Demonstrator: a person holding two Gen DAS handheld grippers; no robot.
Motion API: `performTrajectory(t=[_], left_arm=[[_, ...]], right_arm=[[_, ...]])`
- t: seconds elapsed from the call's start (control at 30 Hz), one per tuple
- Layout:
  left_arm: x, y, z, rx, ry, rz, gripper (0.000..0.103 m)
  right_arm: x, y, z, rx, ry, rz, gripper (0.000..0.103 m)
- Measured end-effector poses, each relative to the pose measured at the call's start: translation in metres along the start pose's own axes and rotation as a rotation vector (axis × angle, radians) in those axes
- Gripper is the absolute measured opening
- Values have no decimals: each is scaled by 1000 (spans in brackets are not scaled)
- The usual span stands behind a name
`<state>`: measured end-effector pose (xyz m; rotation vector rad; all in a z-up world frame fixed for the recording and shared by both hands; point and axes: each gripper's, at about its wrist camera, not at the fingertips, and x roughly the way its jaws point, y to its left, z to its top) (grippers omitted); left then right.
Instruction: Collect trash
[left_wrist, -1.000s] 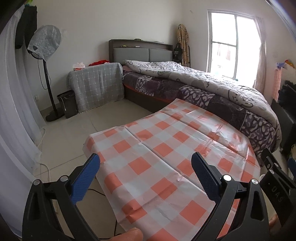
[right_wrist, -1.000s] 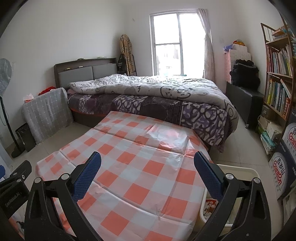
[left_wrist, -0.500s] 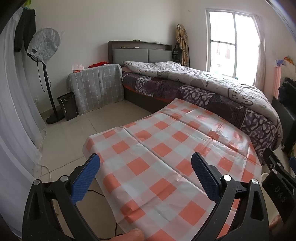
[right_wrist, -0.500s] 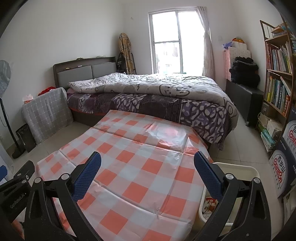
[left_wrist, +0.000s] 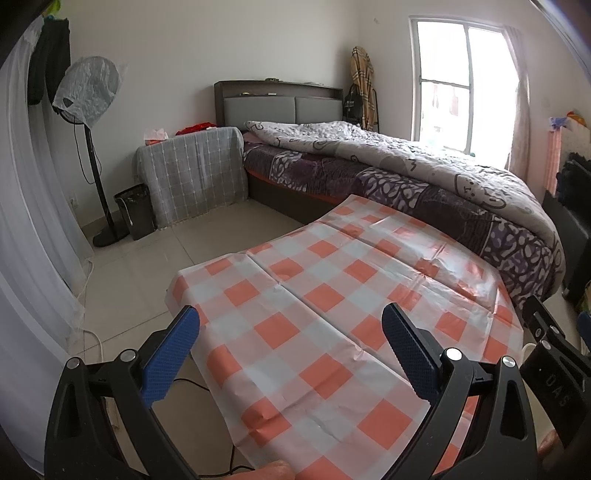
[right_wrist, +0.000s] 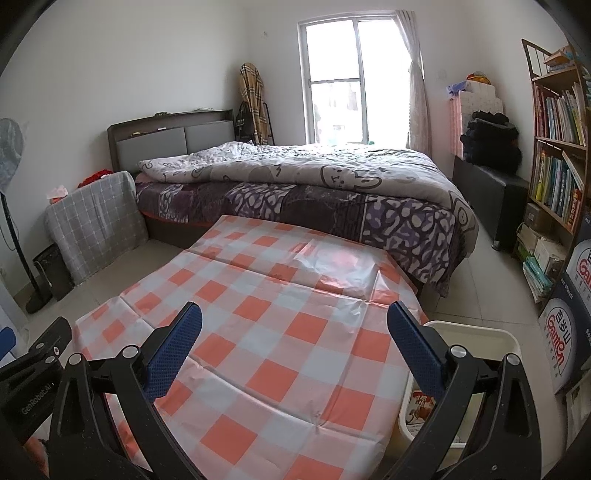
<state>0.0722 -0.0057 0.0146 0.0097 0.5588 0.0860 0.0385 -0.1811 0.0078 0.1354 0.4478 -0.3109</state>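
Note:
A table with an orange-and-white checked cloth (left_wrist: 325, 295) fills the middle of both views (right_wrist: 280, 325); no loose trash shows on it. A white bin (right_wrist: 480, 339) stands on the floor at the table's right corner, with printed packaging (right_wrist: 417, 406) inside. My left gripper (left_wrist: 291, 347) is open and empty above the table's near left part. My right gripper (right_wrist: 293, 339) is open and empty above the near right part. The right gripper's body shows at the left wrist view's right edge (left_wrist: 554, 369).
A bed (right_wrist: 314, 184) with a grey quilt stands beyond the table. A cloth-covered side table (left_wrist: 192, 173), a small black bin (left_wrist: 135, 210) and a standing fan (left_wrist: 88, 147) are at the left. A bookshelf (right_wrist: 557, 155) and boxes (right_wrist: 565, 332) are at the right.
Both grippers have drawn back and risen slightly, so the table looks a little farther away. Both stay open and empty.

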Motion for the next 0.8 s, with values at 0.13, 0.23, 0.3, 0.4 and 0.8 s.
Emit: performTrajectory(t=[0.13, 0.23, 0.3, 0.4, 0.8], left_arm=[[0, 0, 0, -1, 0, -1, 96], [0, 0, 0, 0, -1, -2, 96], [0, 0, 0, 3, 4, -11, 91], [0, -1, 0, 12, -1, -15, 81], [5, 4, 1, -30, 29, -33, 90]], right_arm=[[-1, 1, -1, -1, 3, 0, 96], [1, 1, -1, -2, 7, 1, 96], [1, 3, -3, -2, 11, 3, 96], [2, 4, -5, -2, 19, 7, 96], [2, 3, -5, -1, 29, 3, 96]])
